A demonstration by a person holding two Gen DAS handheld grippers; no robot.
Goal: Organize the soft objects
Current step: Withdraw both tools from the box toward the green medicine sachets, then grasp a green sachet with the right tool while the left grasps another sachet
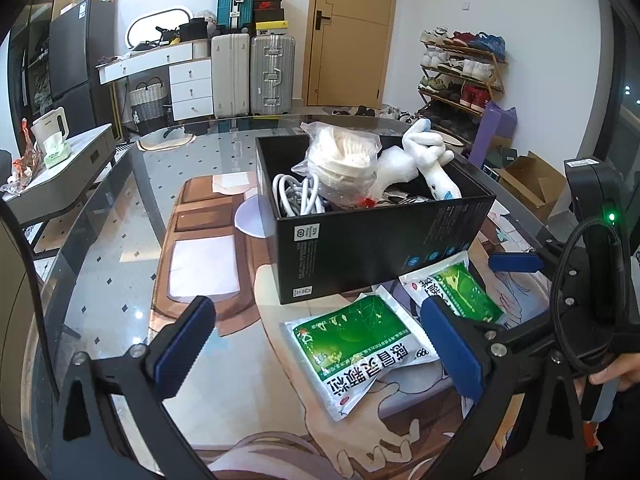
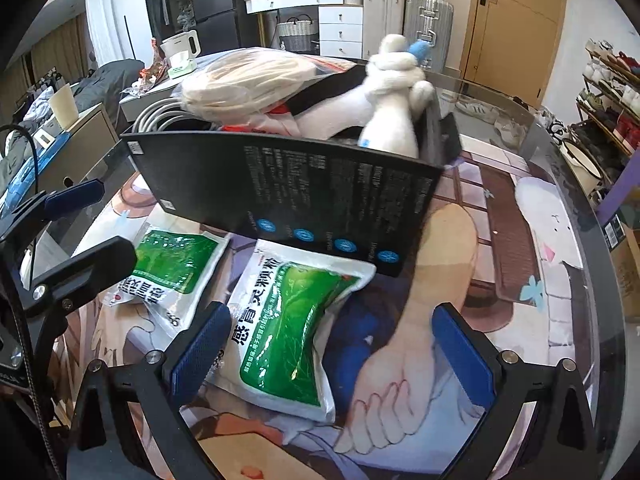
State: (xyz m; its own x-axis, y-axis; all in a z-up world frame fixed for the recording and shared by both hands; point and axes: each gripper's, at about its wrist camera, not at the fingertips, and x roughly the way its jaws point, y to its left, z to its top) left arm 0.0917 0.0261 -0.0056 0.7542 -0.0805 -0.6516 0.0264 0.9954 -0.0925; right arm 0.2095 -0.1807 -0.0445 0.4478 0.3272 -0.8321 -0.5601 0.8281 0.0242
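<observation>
Both grippers gape empty: right gripper (image 2: 328,352) straddles 1 green medicine sachet (image 2: 286,328) lengthwise, left gripper (image 1: 320,348) nearer the other sachet (image 1: 356,344), both beside the black box (image 1: 384,236).

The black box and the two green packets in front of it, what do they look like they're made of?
Black box: probably matte printed cardboard, with thin stiff walls and small white print. Green packets: likely glossy plastic film, shiny, wrinkled, puffy, with sealed edges.
</observation>
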